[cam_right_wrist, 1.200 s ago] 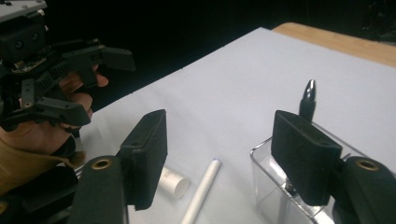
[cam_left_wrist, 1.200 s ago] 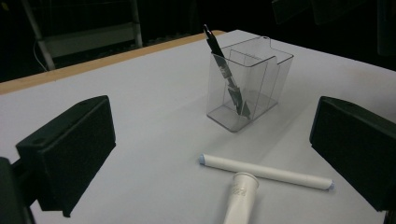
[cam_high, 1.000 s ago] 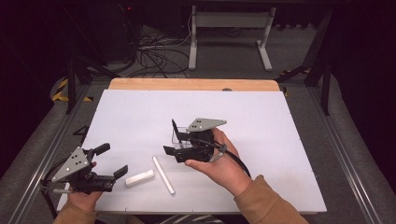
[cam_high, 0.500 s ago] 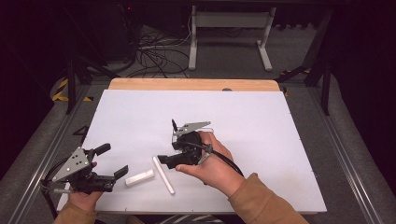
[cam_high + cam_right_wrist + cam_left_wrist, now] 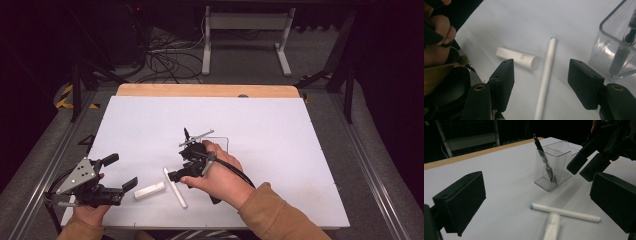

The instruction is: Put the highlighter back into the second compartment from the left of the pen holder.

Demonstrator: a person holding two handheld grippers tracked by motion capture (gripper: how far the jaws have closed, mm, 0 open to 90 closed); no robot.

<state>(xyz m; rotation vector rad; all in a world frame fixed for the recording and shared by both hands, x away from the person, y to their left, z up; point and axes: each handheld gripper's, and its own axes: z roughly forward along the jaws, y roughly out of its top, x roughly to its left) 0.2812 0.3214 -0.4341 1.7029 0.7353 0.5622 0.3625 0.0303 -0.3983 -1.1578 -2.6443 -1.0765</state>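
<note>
A long white stick [image 5: 176, 189] and a short white tube [image 5: 150, 190] lie near the front of the white table [image 5: 280, 150]. Behind them stands a clear plastic holder [image 5: 216, 144] with a black pen [image 5: 186, 134] leaning in it. My right gripper [image 5: 182, 165] hovers open over the stick's far end. In the right gripper view its jaws [image 5: 544, 75] straddle the stick [image 5: 546, 80], with the tube [image 5: 517, 58] to the left and the holder [image 5: 616, 50] at right. My left gripper [image 5: 121, 171] is open beside the tube, facing the stick [image 5: 566, 212], tube [image 5: 552, 225] and holder [image 5: 552, 167].
A wooden strip [image 5: 205, 90] runs along the table's far edge. Beyond it, cables [image 5: 165, 50] and a white stand's legs [image 5: 245, 37] are on the dark floor. Metal rails [image 5: 370, 170] flank the table.
My right gripper has moved left and toward the front, from beside the holder down over the long white stick. The left gripper has stayed put.
</note>
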